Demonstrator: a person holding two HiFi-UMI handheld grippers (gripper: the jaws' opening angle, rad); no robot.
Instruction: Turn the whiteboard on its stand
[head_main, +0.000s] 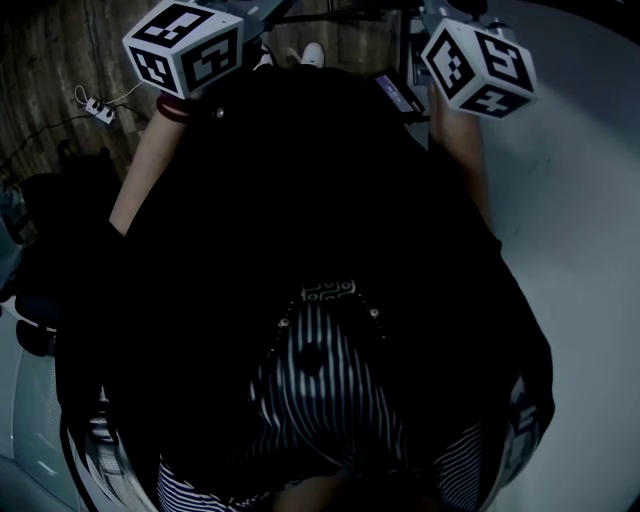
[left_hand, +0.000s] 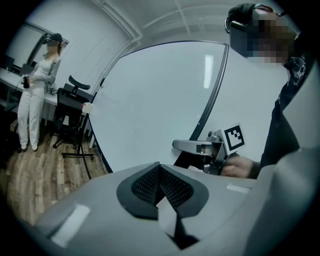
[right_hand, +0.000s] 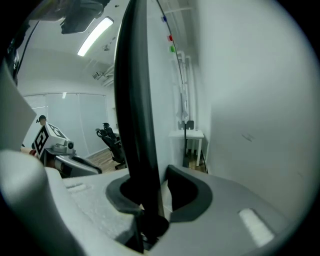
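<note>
The whiteboard (left_hand: 155, 105) is a big, plain white panel with rounded corners and a thin dark frame (right_hand: 135, 100) round its edge. It fills the middle of the left gripper view and shows as a pale surface along the right side of the head view. Its face is blank, with a ceiling light reflected in it, and 3 small spots, blue, red and green, sit near its upper edge. The right gripper (right_hand: 155, 192) is clamped on the board's edge: the dark frame runs down between its 2 pads, and the left gripper view shows it at that same edge with a hand behind it. The left gripper (left_hand: 160, 182) is held back from the board, its 2 dark pads pressed together with nothing between them. To the left, over a wooden floor (left_hand: 35, 180), stand an office chair (left_hand: 70, 107) and a person in white (left_hand: 35, 95).
</note>
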